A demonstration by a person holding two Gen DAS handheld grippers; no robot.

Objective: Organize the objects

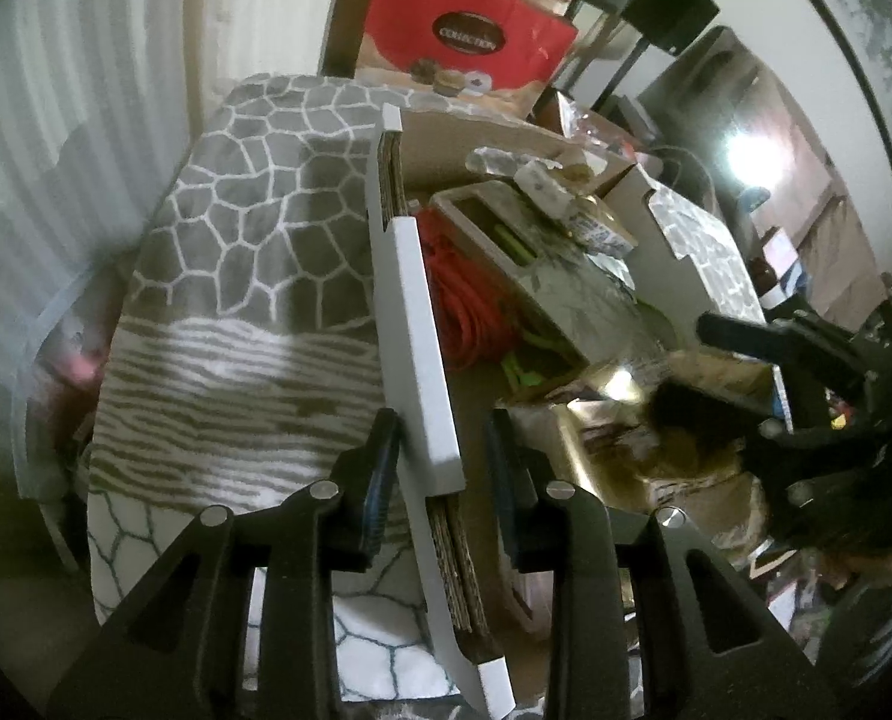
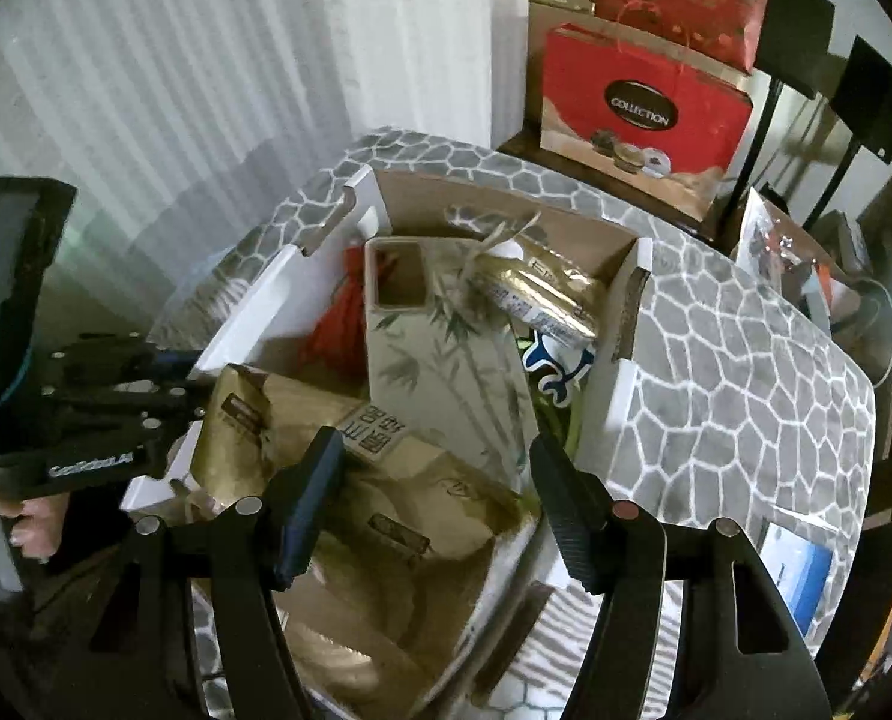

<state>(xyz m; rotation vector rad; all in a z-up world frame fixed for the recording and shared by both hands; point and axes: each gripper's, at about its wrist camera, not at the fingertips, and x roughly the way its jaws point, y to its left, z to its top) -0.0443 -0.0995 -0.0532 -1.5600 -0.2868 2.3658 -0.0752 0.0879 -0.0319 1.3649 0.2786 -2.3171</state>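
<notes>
Open carton [image 2: 620, 384], mid-frame, overfilled: left gripper [image 1: 443, 462] spread astride its side flap [image 1: 422, 324], right gripper [image 2: 440, 480] spread over gold packets [image 2: 362, 480]; a slipped flap could spill contents.

"COLLECTION" on red gift bag [image 2: 644, 114]; seemingly "GenRobot.AI" on left gripper [image 2: 95, 463].
</notes>
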